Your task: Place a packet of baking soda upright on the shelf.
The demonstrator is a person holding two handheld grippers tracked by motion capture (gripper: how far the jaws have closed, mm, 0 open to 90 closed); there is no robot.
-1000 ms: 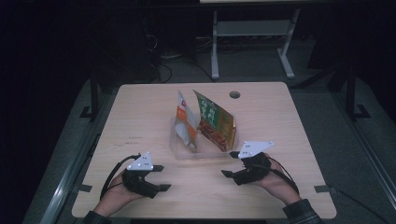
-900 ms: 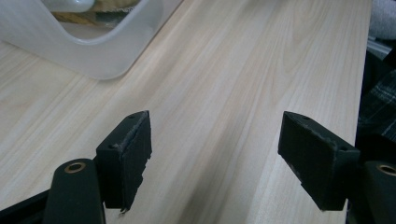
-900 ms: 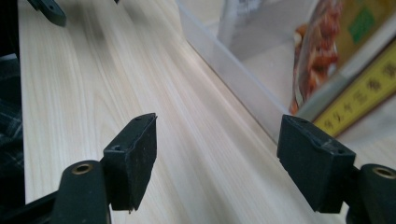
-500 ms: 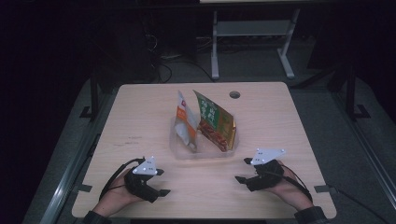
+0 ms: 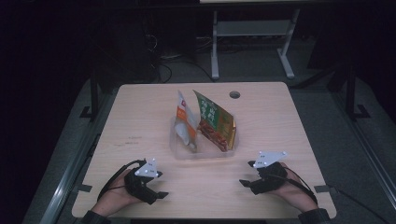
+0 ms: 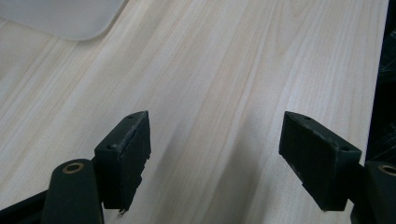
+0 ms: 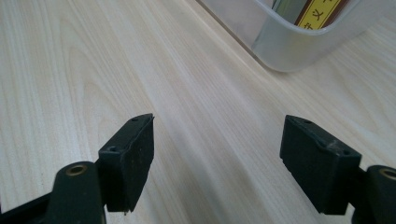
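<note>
Fingers spread wide and empty on both: left gripper [image 5: 161, 194] and right gripper [image 5: 243, 182] low at near edge, clear tub [image 5: 204, 152] with upright packets [image 5: 215, 122] ahead between, right slightly nearer. Left gripper view: tub corner [image 6: 60, 18] far up-left. Right gripper view: tub [image 7: 299, 42] up-right, near

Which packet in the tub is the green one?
The right-hand packet, green with a red base, leaning left. The other packet is orange and white.
</note>
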